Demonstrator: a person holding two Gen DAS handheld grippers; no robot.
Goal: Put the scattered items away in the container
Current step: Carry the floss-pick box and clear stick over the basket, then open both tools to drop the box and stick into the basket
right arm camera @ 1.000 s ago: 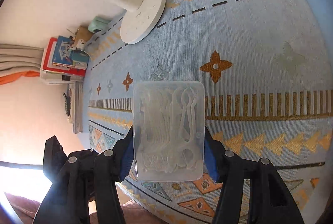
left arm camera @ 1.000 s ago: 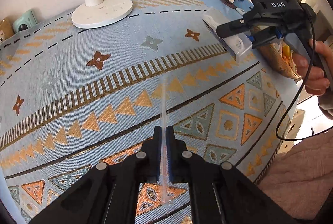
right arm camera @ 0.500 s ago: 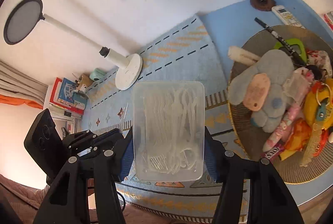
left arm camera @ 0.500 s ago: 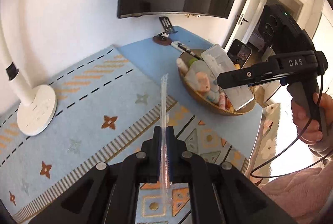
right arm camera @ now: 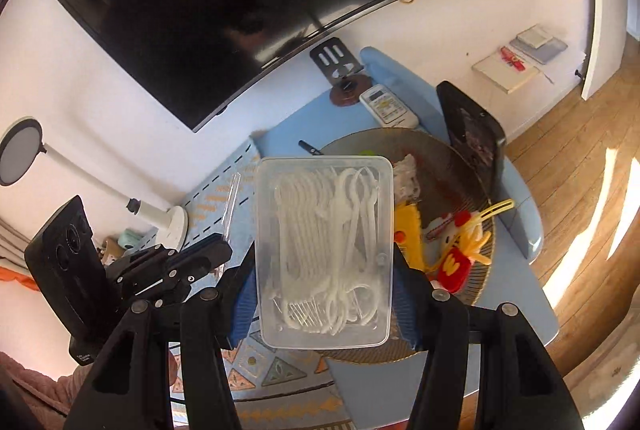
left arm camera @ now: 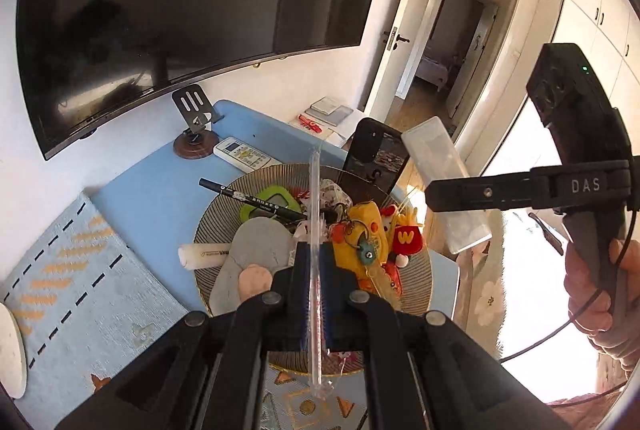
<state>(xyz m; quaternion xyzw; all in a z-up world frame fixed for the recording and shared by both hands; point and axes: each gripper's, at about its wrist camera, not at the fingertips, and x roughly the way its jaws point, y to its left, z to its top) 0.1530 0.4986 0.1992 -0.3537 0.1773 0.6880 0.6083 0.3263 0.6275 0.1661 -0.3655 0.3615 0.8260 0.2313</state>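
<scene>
While both grippers hover above the woven basket [left arm camera: 216, 218], the left gripper [left arm camera: 315, 262] pinches a wrapped straw [left arm camera: 315, 198] and the right gripper [right arm camera: 323, 270] clamps a clear floss-pick box [right arm camera: 324, 262].

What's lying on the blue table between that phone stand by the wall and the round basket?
A white remote control, seen in both wrist views, sits between the phone stand and the basket rim.

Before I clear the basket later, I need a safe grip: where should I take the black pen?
Grip the black pen at its bare end, which juts over the basket rim on the left wrist view's left. Come from above, fingers across the barrel: it lies nearly flat, its other end among toys.
</scene>
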